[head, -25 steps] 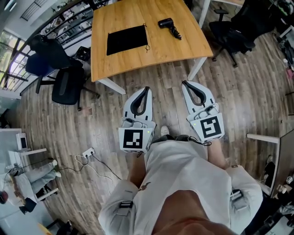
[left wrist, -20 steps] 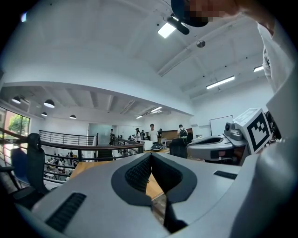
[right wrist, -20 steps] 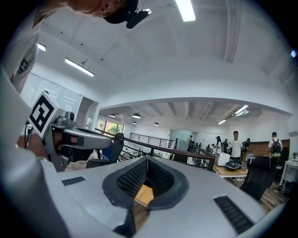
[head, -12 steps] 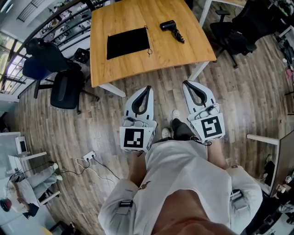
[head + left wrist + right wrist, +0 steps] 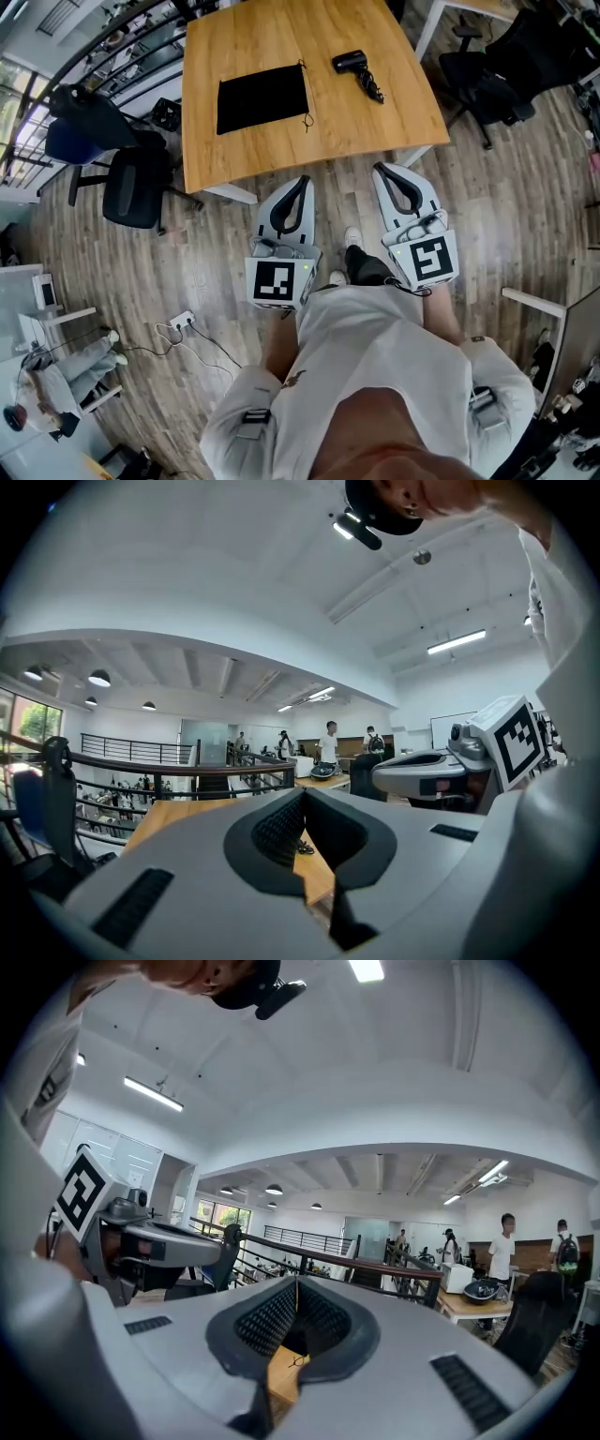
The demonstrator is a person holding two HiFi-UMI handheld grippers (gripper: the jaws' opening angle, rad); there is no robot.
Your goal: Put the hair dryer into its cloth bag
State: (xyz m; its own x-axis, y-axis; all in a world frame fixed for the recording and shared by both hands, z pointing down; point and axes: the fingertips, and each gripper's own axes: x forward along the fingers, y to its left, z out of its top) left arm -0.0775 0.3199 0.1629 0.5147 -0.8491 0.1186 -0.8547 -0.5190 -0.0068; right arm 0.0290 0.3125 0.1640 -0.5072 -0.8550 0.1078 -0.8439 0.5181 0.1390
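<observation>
The black cloth bag lies flat on the left half of the wooden table, its drawstring at its right edge. The black hair dryer lies with its cord on the table's right half, apart from the bag. Both grippers are held level over the wooden floor, short of the table's near edge. My left gripper is shut with nothing in it. My right gripper is shut and empty too. Through each gripper's jaw hollow only a strip of tabletop shows.
Two office chairs stand left of the table and a black one to its right. A power strip with cable lies on the floor at left. A white desk edge is at right. People stand far off in the gripper views.
The table, bag and hair dryer have slid lower in the head view as the person steps toward them. Both grippers keep their pose and stay shut.
</observation>
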